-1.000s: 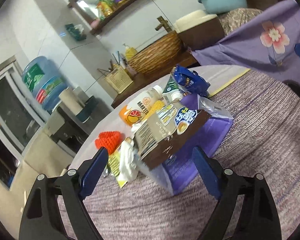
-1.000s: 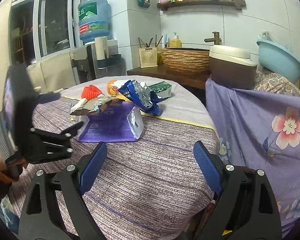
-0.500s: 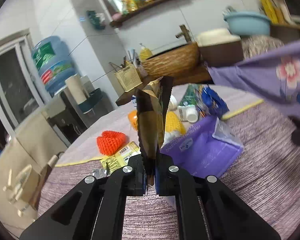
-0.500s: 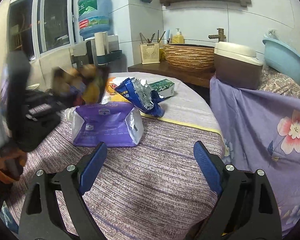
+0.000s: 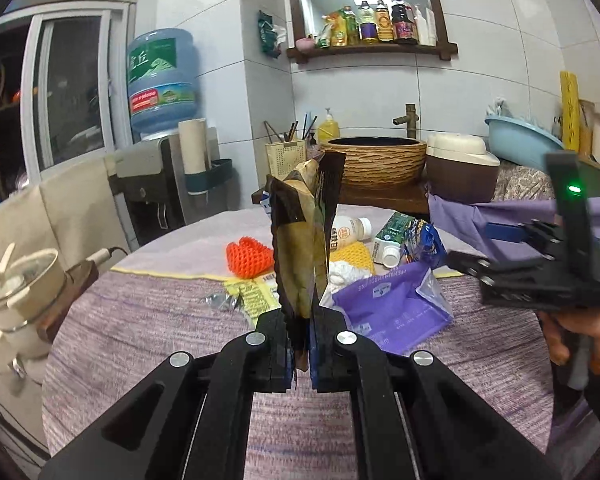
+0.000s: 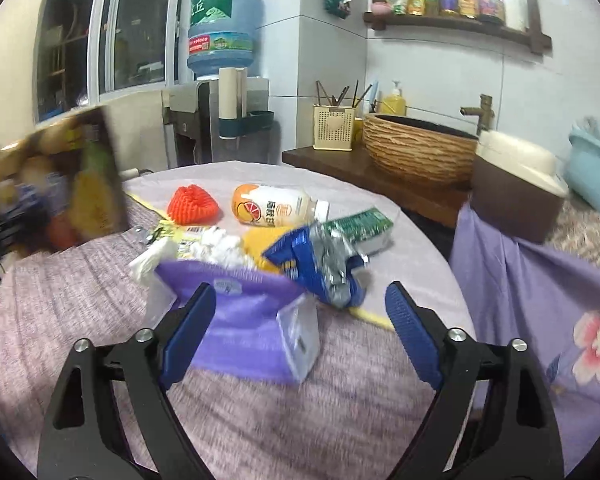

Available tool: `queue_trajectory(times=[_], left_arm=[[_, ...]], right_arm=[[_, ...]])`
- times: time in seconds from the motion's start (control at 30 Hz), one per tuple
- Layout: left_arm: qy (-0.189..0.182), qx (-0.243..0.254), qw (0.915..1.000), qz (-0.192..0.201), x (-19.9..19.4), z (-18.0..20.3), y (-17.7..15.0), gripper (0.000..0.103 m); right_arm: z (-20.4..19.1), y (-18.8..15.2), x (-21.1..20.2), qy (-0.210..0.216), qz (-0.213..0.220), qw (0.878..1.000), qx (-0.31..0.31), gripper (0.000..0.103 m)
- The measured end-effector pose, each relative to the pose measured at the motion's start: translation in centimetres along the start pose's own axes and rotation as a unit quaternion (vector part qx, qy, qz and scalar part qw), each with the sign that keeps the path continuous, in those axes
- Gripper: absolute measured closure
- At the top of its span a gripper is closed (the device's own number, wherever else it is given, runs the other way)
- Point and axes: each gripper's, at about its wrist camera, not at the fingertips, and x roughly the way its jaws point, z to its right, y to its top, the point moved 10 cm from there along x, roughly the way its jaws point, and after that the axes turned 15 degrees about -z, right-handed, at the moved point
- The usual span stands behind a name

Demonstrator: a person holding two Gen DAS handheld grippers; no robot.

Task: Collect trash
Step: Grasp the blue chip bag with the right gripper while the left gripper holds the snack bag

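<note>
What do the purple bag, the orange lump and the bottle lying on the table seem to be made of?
Purple bag: probably plastic film with a foil lining, judging by its glossy creases and silvery inside at the torn end.
Orange lump: looks like soft foam netting, with an open mesh pattern.
Bottle: seems smooth plastic, with a printed wrap-around label and a white cap.

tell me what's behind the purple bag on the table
Behind the purple bag: crumpled white tissue, yellow foam netting, a blue foil wrapper, a green carton, and a bottle lying on its side. The bag hides their lower parts and anything beneath them.
</note>
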Motion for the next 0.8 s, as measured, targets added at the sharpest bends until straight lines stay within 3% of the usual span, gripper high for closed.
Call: queue_trajectory(times=[0.1,0.27,0.33,0.4,0.57,0.8], left_arm=[[-0.004,-0.017,0.9998,-0.006,-0.6,-0.5,-1.5,0.097],[-0.004,-0.024,0.9996,-0.016,-0.8,-0.8,-2.9,0.097],[-0.005,-0.025,0.9995,-0.019,-0.8,-0.7,-3.3,0.097],[-0.008,-0.025,0.9994,-0.022,-0.7,-0.6,-3.6,0.097],[-0.018,-0.022,0.9992,-0.027,-0.5,0.2,-4.2,0.097],[-0.033,-0.015,0.999,-0.028,-0.6,2.0,-4.3,0.097]], right_arm=[[0.0,0.9,1.8,-0.001,-0.012,1.0,0.001,0.035],[0.0,1.8,3.5,-0.024,-0.012,1.0,-0.009,0.039],[0.0,1.9,4.1,-0.029,-0.014,0.999,-0.013,0.048],[0.1,1.7,4.8,-0.031,-0.022,0.999,-0.017,0.071],[0.7,1.2,4.6,-0.026,-0.015,1.0,-0.002,0.081],[2.4,0.7,0.4,-0.01,0.027,0.999,0.022,0.084]])
